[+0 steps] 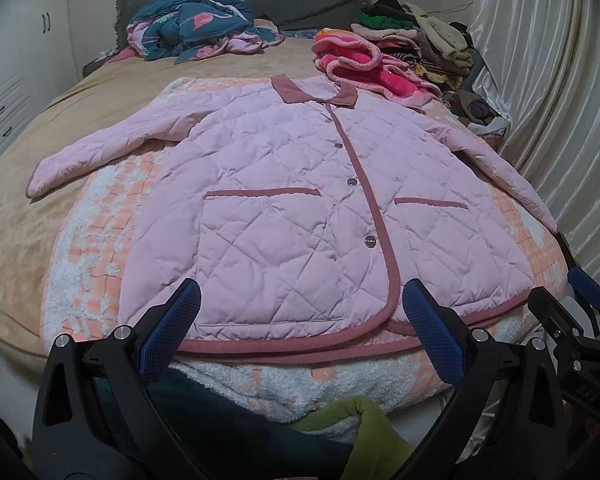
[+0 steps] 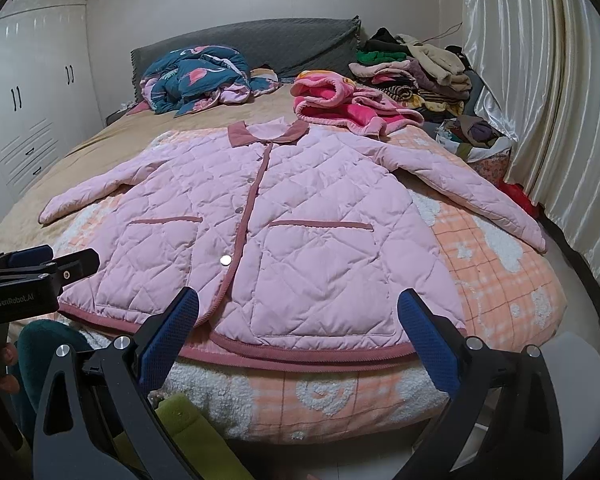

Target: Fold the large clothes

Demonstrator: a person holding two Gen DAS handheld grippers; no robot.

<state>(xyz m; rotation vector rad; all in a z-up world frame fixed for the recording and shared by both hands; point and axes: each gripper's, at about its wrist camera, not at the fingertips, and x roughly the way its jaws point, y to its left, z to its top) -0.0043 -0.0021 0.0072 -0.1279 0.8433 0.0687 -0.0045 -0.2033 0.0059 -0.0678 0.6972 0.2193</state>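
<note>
centre of both frames: pink quilted jacket (image 1: 284,208) flat, unfolded | left gripper (image 1: 300,332), right gripper (image 2: 298,332) wide, empty | all folds left

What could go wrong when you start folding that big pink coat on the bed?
The pink quilted jacket is puffy, so folds may spring open. Its sleeve reaches toward the bed's edge by the curtain, so it might slide off when pulled. The fluffy pink robe lies right by the collar, so it could get caught up in a fold. Both the left gripper and right gripper are open and empty.
</note>
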